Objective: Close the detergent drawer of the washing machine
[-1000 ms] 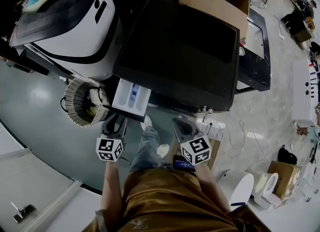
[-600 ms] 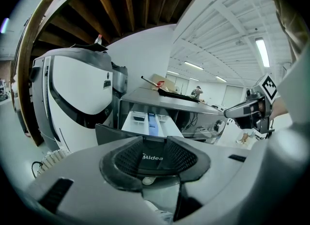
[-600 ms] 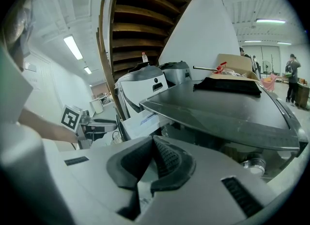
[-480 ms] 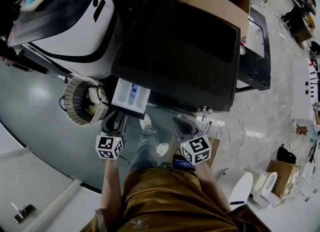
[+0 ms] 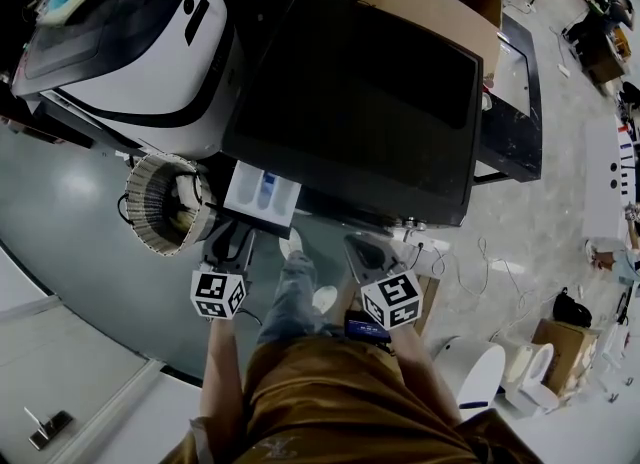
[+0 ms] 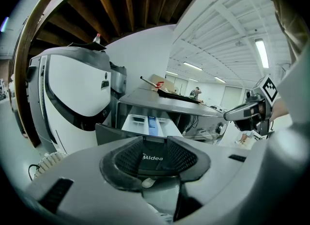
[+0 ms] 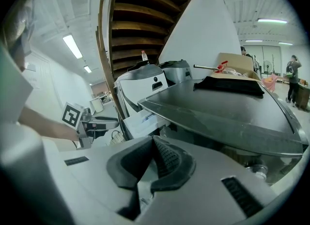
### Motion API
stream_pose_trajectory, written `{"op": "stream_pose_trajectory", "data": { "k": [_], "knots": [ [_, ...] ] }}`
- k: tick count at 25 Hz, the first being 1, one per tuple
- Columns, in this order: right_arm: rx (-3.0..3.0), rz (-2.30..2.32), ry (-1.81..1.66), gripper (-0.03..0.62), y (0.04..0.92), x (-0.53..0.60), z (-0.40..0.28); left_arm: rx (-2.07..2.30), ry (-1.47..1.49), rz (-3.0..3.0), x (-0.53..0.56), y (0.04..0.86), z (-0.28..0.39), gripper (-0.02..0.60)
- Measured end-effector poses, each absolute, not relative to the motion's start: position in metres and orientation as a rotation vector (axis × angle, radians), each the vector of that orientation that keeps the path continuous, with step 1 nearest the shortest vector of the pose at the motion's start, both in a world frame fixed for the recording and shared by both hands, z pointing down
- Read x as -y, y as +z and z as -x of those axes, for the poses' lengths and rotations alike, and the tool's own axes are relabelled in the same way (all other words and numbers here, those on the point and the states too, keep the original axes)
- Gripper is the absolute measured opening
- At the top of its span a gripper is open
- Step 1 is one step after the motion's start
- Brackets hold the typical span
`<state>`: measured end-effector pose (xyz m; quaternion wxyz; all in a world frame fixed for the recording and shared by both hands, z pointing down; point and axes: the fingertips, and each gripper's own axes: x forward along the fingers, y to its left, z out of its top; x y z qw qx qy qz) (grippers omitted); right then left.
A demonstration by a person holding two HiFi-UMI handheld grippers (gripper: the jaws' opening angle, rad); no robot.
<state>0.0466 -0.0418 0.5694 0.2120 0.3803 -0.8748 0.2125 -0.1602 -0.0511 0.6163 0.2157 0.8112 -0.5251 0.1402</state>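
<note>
Detergent drawer [image 5: 262, 190] pulled out at near-left corner of washing machine [image 5: 370, 102], compartments exposed. Left gripper [image 6: 152, 147] – jaws apart, drawer's dark front panel between pads, nothing clamped. Right gripper [image 7: 154, 146] – jaws closed together, empty, right of drawer, clear of it.

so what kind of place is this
Likely a workshop or test hall, not a home: two washing machines on a bare floor, a cardboard box behind, strip lights overhead.
</note>
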Motion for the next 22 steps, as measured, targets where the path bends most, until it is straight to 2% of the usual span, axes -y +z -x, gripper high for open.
{"op": "stream_pose_trajectory", "data": {
  "k": [22],
  "knots": [
    [2.417,-1.029,0.611,0.012,0.579,0.071,-0.035,1.422,0.381,-2.264,0.09,0.616,0.153,0.164]
  ]
}}
